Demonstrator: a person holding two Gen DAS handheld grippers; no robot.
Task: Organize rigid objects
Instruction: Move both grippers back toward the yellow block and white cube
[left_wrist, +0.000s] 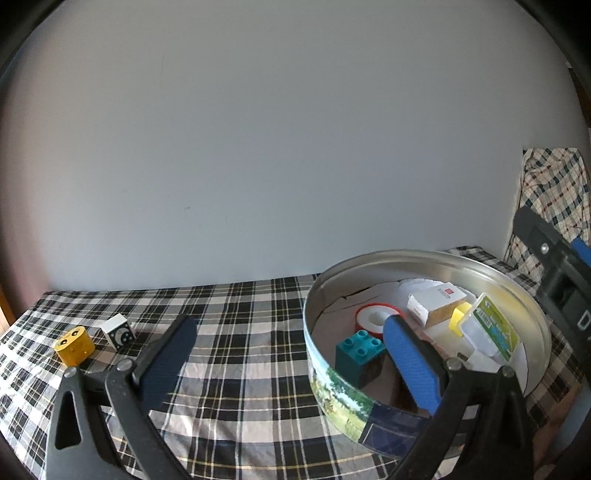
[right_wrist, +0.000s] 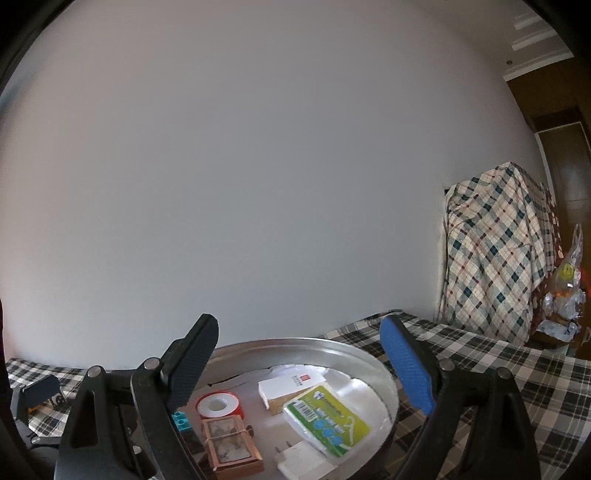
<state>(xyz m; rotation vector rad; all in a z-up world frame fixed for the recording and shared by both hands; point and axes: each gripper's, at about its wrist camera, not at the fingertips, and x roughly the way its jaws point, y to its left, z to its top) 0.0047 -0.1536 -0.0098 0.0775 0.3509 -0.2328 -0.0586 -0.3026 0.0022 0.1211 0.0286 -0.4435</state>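
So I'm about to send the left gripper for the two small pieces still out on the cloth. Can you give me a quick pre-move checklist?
1. Left gripper open and holding nothing: ok.
2. Right gripper open and holding nothing: ok.
3. Yellow block and white cube in the left wrist view, nothing covering them: ok.
4. The two apart enough for a single grasp: cannot tell.
5. Round tin has bare floor left: ok.
6. Left fingers clear of the tin rim: cannot tell.
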